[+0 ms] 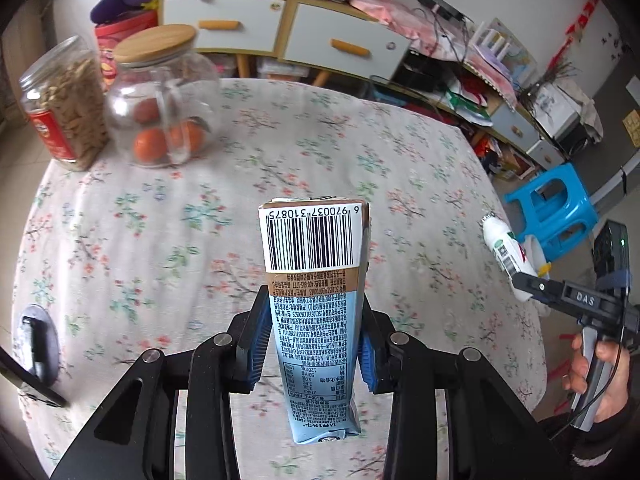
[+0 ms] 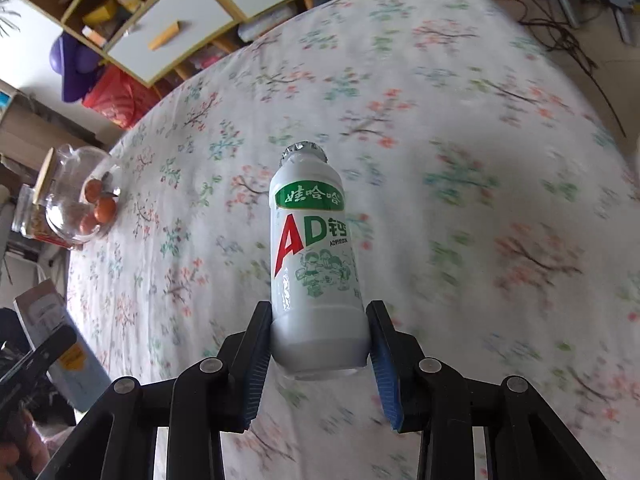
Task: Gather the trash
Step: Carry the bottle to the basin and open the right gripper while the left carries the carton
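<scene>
The left gripper (image 1: 316, 344) was clamped on the carton (image 1: 316, 300), the right gripper (image 2: 318, 356) on the bottle (image 2: 314, 260). Both items were held clear above the desk (image 1: 160, 220), apparently for carrying to disposal.

Each camera rides its own gripper, looking steeply down along the fingers, close above the table (image 1: 120, 240). Both views share the floral cloth, the jar (image 1: 160, 96) (image 2: 76, 196) and the cabinet (image 1: 280, 24) (image 2: 168, 20) behind.
</scene>
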`<state>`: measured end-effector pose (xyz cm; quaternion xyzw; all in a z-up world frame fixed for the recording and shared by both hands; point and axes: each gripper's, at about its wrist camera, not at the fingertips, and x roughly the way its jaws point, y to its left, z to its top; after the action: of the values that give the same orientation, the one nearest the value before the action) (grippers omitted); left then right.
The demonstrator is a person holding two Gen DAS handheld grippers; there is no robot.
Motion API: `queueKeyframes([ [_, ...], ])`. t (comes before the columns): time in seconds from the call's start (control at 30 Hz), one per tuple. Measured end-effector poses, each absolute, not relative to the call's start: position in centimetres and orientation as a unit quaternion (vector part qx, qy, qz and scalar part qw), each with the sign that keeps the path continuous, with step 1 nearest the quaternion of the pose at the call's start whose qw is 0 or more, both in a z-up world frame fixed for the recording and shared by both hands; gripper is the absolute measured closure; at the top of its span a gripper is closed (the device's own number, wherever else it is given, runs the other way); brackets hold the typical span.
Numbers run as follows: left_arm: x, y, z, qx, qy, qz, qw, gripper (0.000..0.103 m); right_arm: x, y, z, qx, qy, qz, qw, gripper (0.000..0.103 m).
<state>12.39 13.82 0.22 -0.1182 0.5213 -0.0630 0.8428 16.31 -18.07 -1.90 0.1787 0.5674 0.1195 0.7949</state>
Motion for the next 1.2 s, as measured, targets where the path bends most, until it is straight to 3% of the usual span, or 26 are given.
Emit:
queueKeyframes([
  [1.03, 14.5, -10.8, 0.1, -0.063, 0.538, -0.199, 0.817, 0.063, 10.8, -47.0, -3.8, 0.326, 0.497, -0.015, 0.804, 0.06],
  [1.13, 15.1, -14.1, 0.9, -0.049, 0.531, -0.219, 0.817, 0.063, 10.8, -48.4, -4.3, 0.35, 0.5, -0.029, 0.791, 0.045],
  [1.2, 15.4, -16.5, 1.3, -0.038, 0.525, -0.232, 0.818, 0.063, 10.7, -49.1, -4.3, 0.363, 0.496, -0.036, 0.788, 0.043],
])
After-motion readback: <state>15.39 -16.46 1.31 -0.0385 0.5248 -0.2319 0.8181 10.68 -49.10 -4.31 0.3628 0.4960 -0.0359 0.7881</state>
